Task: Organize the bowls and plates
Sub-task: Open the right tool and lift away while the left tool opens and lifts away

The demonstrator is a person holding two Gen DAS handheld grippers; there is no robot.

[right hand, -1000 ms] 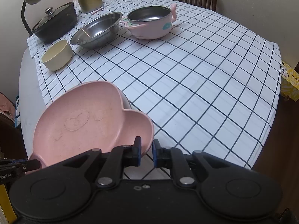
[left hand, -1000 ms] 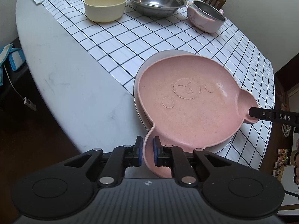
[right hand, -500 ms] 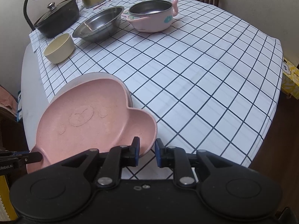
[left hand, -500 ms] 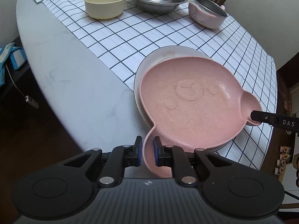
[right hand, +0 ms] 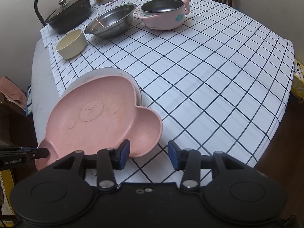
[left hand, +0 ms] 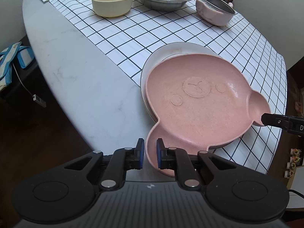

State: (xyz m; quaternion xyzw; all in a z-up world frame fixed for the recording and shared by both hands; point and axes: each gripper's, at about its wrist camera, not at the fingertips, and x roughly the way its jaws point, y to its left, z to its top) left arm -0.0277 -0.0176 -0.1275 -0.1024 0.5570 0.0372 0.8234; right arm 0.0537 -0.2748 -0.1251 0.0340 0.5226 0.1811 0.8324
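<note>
Pink bear-shaped plate (left hand: pixel 199 110): lying on top of a white plate (left hand: pixel 171 51), near the table edge, partly over the checked cloth (right hand: pixel 199 76).
Left gripper (left hand: pixel 150 153): clamping the rim of the pink plate's near ear, blue pads (left hand: pixel 159 152) pressing from either side.
Right gripper (right hand: pixel 149 153): jaws having just been opening, now standing apart; rim of the plate's other ear sitting between them, just beside the left-hand pad (right hand: pixel 124 151), no longer pinched.
Cream bowl (right hand: pixel 71 43), steel bowl (right hand: pixel 111 21), pink steel-lined pot with handles (right hand: pixel 163 14): standing in a row at the far end of the cloth, well apart from the plates.
Black lidded pot (right hand: pixel 68 13): sitting behind the cream bowl.
</note>
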